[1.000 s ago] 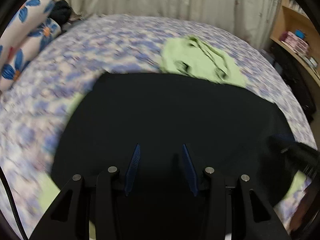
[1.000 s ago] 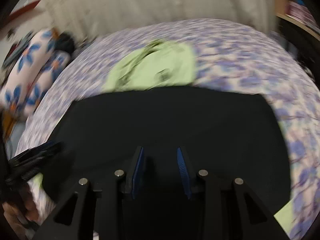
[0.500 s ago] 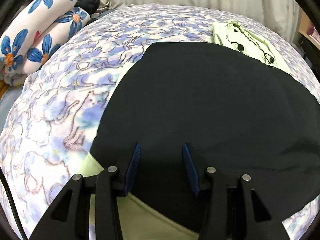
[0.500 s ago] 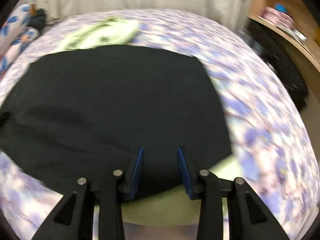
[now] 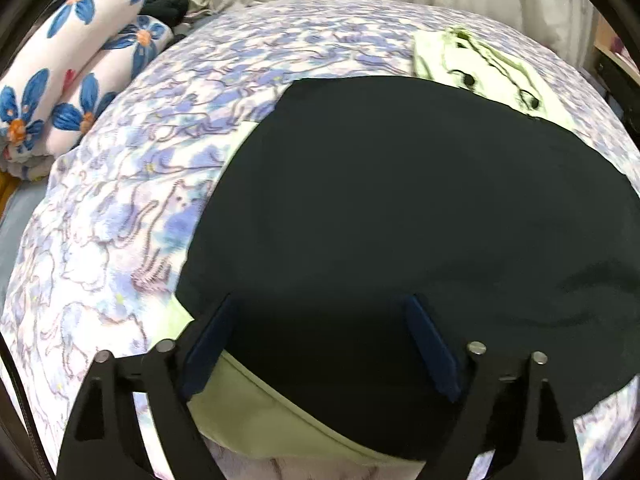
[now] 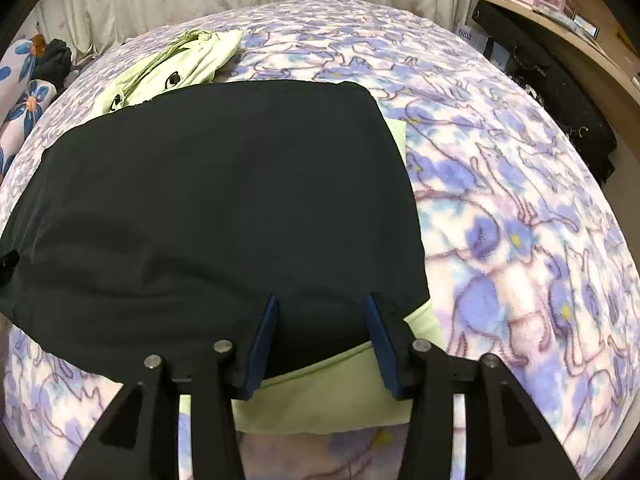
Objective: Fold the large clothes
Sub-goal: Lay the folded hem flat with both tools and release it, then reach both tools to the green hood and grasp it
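Now wider jaws on left gripper [image 5: 322,312] over black garment [image 5: 400,208].

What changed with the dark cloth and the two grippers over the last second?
The black garment was carried forward and laid flat over the pale green cloth. Both the left hand-held gripper and the right hand-held gripper are opening, letting it go. The crumpled green garment and the floral bedspread stayed put.
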{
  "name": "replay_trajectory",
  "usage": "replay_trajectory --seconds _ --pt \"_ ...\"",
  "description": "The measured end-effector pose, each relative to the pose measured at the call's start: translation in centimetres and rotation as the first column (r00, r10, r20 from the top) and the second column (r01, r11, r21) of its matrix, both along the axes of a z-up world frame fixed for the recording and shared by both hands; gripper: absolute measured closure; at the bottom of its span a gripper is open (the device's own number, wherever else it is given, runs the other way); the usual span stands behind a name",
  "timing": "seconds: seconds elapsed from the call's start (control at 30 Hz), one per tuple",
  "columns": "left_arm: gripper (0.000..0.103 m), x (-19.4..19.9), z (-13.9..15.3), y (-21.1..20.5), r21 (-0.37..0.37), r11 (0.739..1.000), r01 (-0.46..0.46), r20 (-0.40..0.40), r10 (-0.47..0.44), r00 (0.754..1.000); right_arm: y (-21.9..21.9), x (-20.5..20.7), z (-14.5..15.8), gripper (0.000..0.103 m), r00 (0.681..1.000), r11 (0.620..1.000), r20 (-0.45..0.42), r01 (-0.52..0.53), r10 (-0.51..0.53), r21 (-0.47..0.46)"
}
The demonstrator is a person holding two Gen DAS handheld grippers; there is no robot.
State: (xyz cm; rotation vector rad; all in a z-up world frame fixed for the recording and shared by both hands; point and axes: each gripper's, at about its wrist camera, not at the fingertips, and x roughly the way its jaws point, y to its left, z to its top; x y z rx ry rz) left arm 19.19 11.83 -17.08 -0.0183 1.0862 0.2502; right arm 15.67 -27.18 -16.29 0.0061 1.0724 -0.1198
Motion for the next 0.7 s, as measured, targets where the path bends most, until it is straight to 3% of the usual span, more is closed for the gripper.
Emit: replay_trajectory --seconds 0.07,0.3,0.7 --pt "0.017 0.0 0.2 -0.5 0.009 1.0 0.014 -0.019 -0.014 1.0 0.0 0.2 0.1 0.056 1.0 1.0 -0.013 -0.002 0.002 0.009" --pt "0.017 1.9 2.5 -1.6 -0.062 0.995 0.075 -0.05 -0.078 0.996 -0.2 1.7 1.2 0.056 0.996 0.997 -0.084 -0.027 0.033 0.071" --pt "0.017 6.5 7.8 -3.4 0.048 0.982 0.181 0.002 -0.181 0.983 0.9 5.0 4.6 0.056 0.987 0.978 -0.134 -0.063 0.09 0.198"
